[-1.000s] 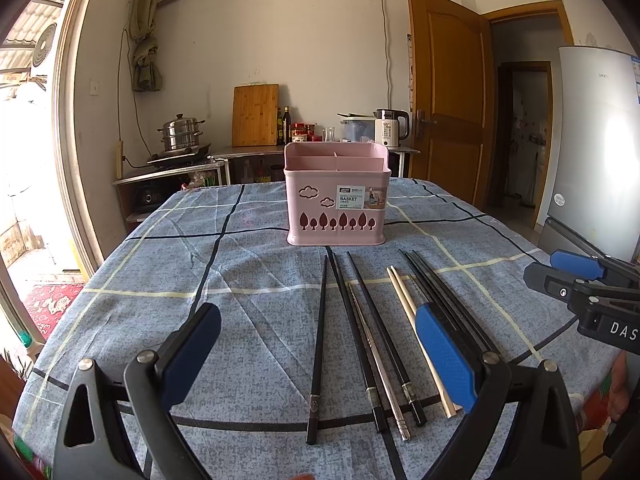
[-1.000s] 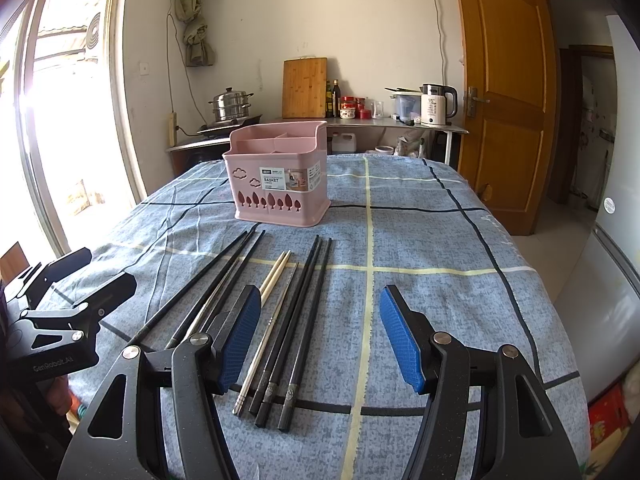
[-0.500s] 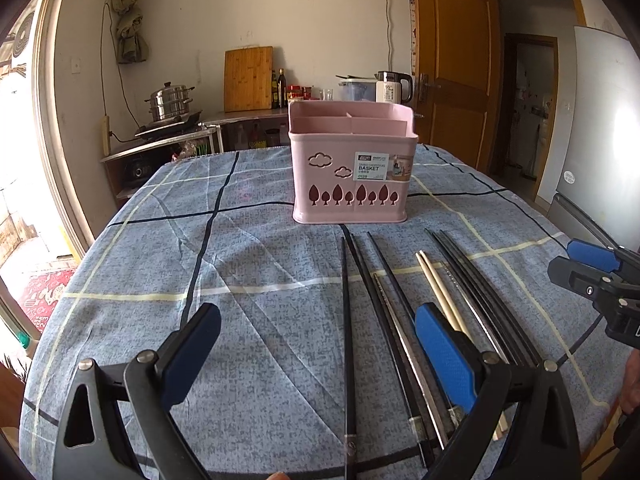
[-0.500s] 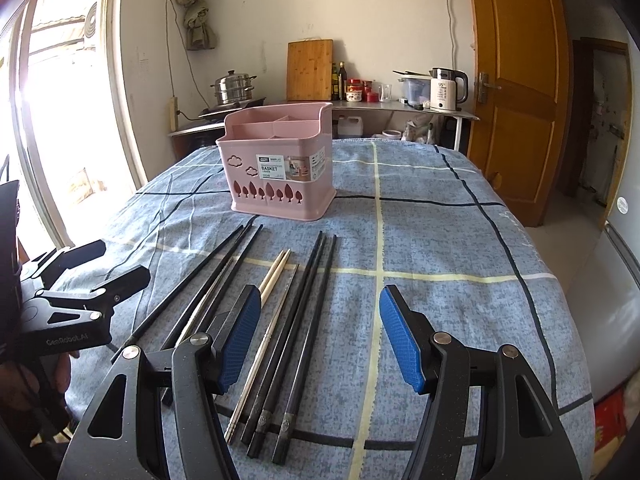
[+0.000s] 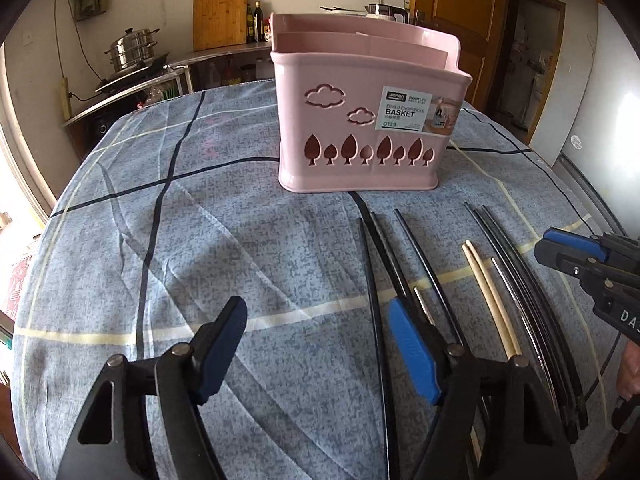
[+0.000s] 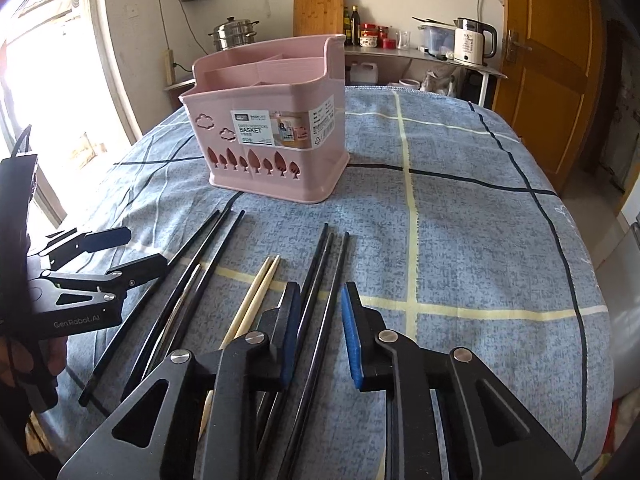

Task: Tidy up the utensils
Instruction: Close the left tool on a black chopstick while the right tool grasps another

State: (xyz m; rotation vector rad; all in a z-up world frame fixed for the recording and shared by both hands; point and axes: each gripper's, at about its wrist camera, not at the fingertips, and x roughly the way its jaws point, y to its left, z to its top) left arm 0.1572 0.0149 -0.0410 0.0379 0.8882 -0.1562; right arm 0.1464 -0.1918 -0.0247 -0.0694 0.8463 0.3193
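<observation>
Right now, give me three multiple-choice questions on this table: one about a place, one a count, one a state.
1. Where is the pink basket relative to the chopsticks?
A beyond their far tips
B on top of them
C nearer the cameras than them

2. How many pale wooden chopsticks lie among the dark ones?
A none
B two
C five

3. How does the basket stand?
A tipped on its side
B upside down
C upright

Answers: 1 A, the tips point toward it. 2 B, one pale pair lies side by side. 3 C, its open top faces up.

Home kitchen, steamer pot (image 6: pixel 234 33), kettle (image 6: pixel 472 42), cutting board (image 6: pixel 318 8)
</observation>
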